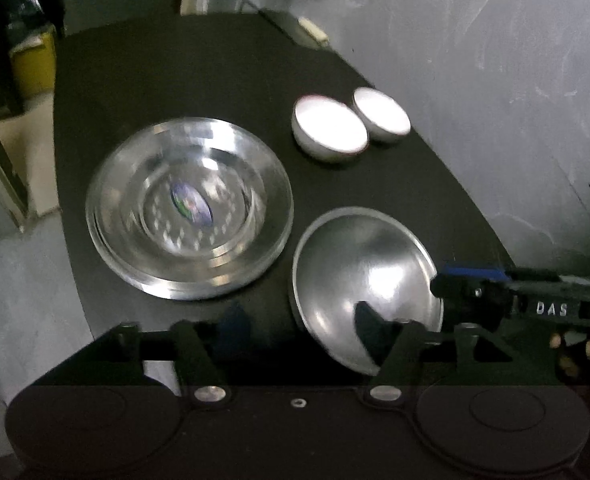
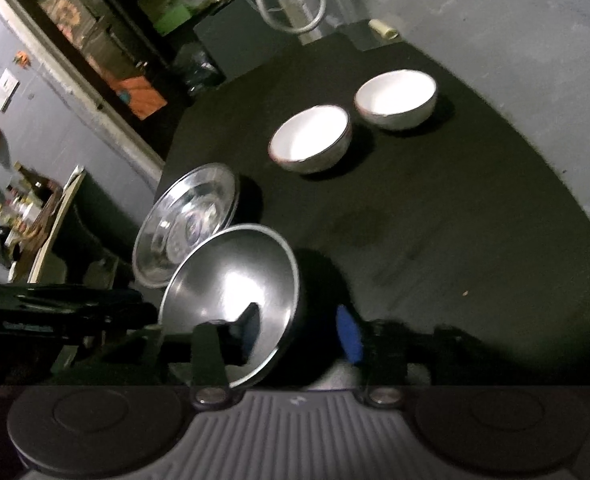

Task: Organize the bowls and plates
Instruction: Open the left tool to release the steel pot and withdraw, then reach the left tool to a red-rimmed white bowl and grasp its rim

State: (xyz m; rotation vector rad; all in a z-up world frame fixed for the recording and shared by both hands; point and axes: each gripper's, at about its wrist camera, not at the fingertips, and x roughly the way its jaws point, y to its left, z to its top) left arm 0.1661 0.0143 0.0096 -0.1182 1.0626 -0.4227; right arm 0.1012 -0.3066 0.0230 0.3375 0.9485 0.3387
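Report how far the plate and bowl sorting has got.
Done: the steel plates look stacked on the table. In hand: the tilted steel bowl, its wall inside the open right claw, not pinched. Remaining: the nearer white bowl and the farther white bowl sit side by side, unnested.

steel bowl: its near rim is hidden behind the right gripper's left finger.
stacked steel plates: smeared by blur, so how many there are cannot be told.
sticker, in the middle of the stacked steel plates: print unreadable.
left gripper: its fingertips are dark blurs.
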